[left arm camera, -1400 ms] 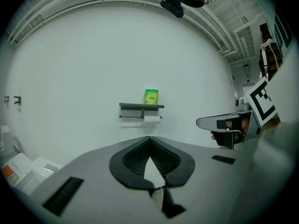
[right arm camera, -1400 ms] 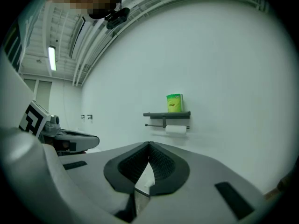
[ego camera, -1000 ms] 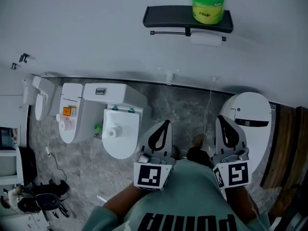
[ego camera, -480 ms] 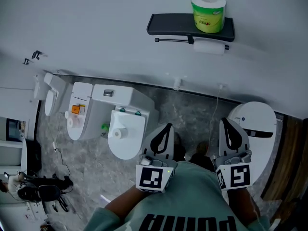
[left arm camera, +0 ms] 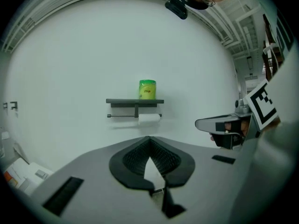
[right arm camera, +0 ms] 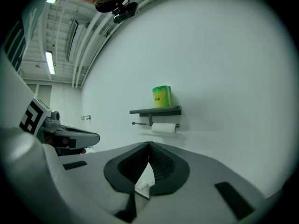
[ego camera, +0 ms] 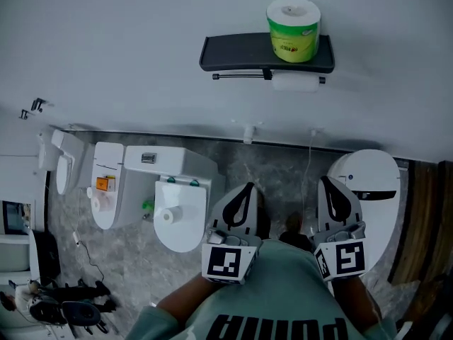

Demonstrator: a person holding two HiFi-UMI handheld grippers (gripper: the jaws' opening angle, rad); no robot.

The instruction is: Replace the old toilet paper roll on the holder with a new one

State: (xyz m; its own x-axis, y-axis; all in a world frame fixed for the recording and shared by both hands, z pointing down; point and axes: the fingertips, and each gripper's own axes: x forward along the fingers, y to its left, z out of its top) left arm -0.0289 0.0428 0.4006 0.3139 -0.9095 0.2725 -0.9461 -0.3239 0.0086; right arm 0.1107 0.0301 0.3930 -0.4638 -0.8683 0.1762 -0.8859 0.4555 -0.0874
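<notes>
A new roll in green wrap [ego camera: 293, 29] stands on a black wall shelf [ego camera: 233, 54]. Under the shelf, the old white roll [ego camera: 296, 82] hangs on the holder bar. The left gripper view shows the same new roll [left arm camera: 147, 89] and old roll [left arm camera: 149, 118], small and far off. So does the right gripper view, with the new roll [right arm camera: 162, 96] above the old roll [right arm camera: 163, 128]. My left gripper [ego camera: 239, 204] and right gripper [ego camera: 335, 197] are held side by side near my chest, well short of the wall. Both are shut and hold nothing.
A white toilet [ego camera: 173, 190] with a roll on its lid stands low at the left wall. A round white bin [ego camera: 368, 179] sits just beyond my right gripper. A cable [ego camera: 308, 161] runs down the wall, and dark clutter [ego camera: 64, 310] lies on the floor at the lower left.
The head view has shifted, so the shelf now sits a little further left. Both grippers stay shut and side by side in front of my chest.
</notes>
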